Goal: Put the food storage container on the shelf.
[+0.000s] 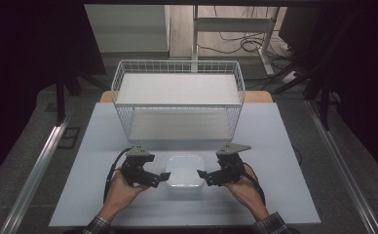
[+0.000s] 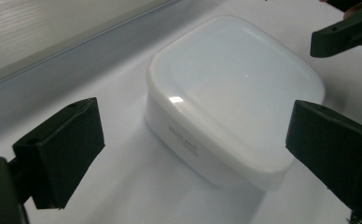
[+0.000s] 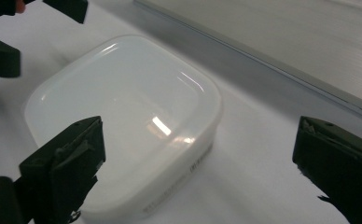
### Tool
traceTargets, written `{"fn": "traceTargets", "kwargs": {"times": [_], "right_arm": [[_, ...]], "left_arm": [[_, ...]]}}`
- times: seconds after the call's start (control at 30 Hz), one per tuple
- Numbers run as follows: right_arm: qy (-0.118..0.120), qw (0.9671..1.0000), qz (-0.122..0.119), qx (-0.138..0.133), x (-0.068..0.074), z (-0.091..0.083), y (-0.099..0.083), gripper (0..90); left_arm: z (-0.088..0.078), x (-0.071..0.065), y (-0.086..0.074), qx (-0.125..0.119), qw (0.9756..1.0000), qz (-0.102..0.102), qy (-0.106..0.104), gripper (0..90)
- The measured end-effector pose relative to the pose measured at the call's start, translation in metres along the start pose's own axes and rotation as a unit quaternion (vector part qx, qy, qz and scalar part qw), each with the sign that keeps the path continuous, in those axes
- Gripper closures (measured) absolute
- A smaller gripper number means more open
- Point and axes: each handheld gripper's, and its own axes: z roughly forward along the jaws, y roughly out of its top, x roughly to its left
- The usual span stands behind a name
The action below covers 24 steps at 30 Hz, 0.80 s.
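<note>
Where it rests on the counter (image 1: 104, 195) before the wire basket (image 1: 177, 100), the lidded white plastic box (image 1: 184, 170) is judged light, smooth, slippery; opposite side walls are advised. Left gripper (image 1: 160, 177) and right gripper (image 1: 202, 176) flank it, jaws wide, empty.

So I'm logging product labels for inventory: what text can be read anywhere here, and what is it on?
No text can be read.
White box, side facing the left gripper view: faint embossed lettering, too blurred to read.
White box, side in the right gripper view: small printed label, too blurred to read.
</note>
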Motion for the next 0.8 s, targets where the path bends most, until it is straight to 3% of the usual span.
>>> {"fn": "traceTargets", "kwargs": {"times": [0.2, 0.37, 0.4, 0.47, 0.5, 0.53, 0.57, 0.6, 0.63, 0.67, 0.7, 0.73, 0.77, 0.8], "right_arm": [[0.021, 0.9995, 0.009, 0.022, 0.003, 0.013, 0.013, 0.3], [0.027, 0.9989, 0.025, 0.031, 0.002, 0.02, 0.01, 2.5], [0.026, 0.9982, 0.033, 0.042, 0.0, 0.022, 0.005, 4.7], [0.034, 0.9971, 0.043, 0.053, 0.0, 0.024, 0.001, 5.7], [0.043, 0.9961, 0.057, 0.052, -0.001, 0.024, -0.001, 8.2], [0.043, 0.9961, 0.057, 0.052, -0.001, 0.024, -0.001, 8.2], [0.052, 0.9945, 0.072, 0.056, -0.002, 0.024, -0.002, 10.6], [0.078, 0.9892, 0.102, 0.071, -0.004, 0.022, -0.003, 15.5], [0.078, 0.9892, 0.102, 0.071, -0.004, 0.022, -0.003, 15.5], [0.101, 0.9848, 0.115, 0.083, -0.004, 0.02, -0.006, 18.1], [0.101, 0.9848, 0.115, 0.083, -0.004, 0.02, -0.006, 18.1], [0.091, 0.985, 0.121, 0.083, -0.003, 0.015, -0.007, 24.3], [0.091, 0.985, 0.121, 0.083, -0.003, 0.015, -0.007, 24.3], [0.079, 0.9862, 0.122, 0.08, -0.003, 0.007, -0.006, 37.7]], "left_arm": [[0.016, -0.002, 0.01, 0.01, 0.9999, 0.008, -0.008, 6.1], [0.029, -0.001, 0.005, 0.027, 0.9995, -0.002, -0.018, 6.1], [0.032, 0.003, 0.0, 0.03, 0.9985, -0.023, -0.039, 6.4], [0.033, 0.005, -0.001, 0.031, 0.9978, -0.032, -0.05, 7.7], [0.033, 0.006, -0.003, 0.033, 0.996, -0.042, -0.072, 9.4], [0.033, 0.006, -0.003, 0.033, 0.996, -0.042, -0.072, 12.8], [0.033, 0.005, -0.004, 0.036, 0.9952, -0.045, -0.08, 12.8], [0.031, 0.003, -0.005, 0.038, 0.9946, -0.047, -0.085, 15.8], [0.031, 0.003, -0.005, 0.038, 0.9946, -0.047, -0.085, 20.2], [0.028, 0.003, -0.006, 0.036, 0.9936, -0.049, -0.095, 26.6], [0.026, 0.002, -0.007, 0.033, 0.9933, -0.054, -0.096, 26.6], [0.02, 0.002, -0.009, 0.029, 0.9935, -0.062, -0.091, 36.9], [0.02, 0.002, -0.009, 0.029, 0.9935, -0.062, -0.091, 42.0], [0.016, 0.003, -0.009, 0.03, 0.9928, -0.071, -0.092, 45.4]]}}
